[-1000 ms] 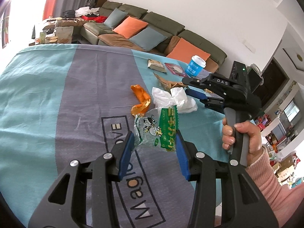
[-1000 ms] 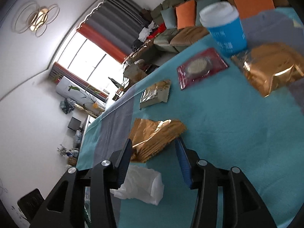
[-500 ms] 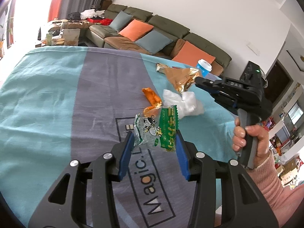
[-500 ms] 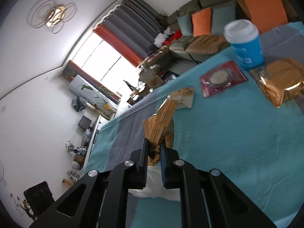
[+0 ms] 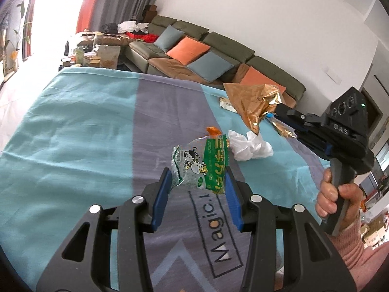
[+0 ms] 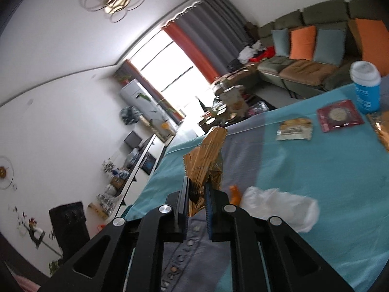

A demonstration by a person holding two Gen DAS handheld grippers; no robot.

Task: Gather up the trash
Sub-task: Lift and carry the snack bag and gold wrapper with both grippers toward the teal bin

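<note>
My left gripper (image 5: 197, 182) is shut on a green and clear snack bag with a cow print (image 5: 199, 165), held above the table cloth (image 5: 73, 133). My right gripper (image 6: 197, 187) is shut on a crumpled gold foil wrapper (image 6: 206, 158), lifted off the table; the left wrist view shows the same gold wrapper (image 5: 252, 104) hanging from that gripper (image 5: 277, 112), with a person's hand (image 5: 333, 197) on its grip. A white crumpled tissue (image 5: 250, 146) and an orange wrapper (image 5: 212, 130) lie on the cloth beyond the snack bag.
On the far side of the table lie a small tan packet (image 6: 294, 129), a red packet (image 6: 340, 115), another gold wrapper (image 6: 383, 131) and a blue paper cup with a white lid (image 6: 367, 87). A sofa with cushions (image 5: 194, 53) stands behind the table.
My right gripper closed on the gold wrapper and lifted it off the table, rolling as it rose. My left gripper, still holding the snack bag, shifted slightly over the cloth.
</note>
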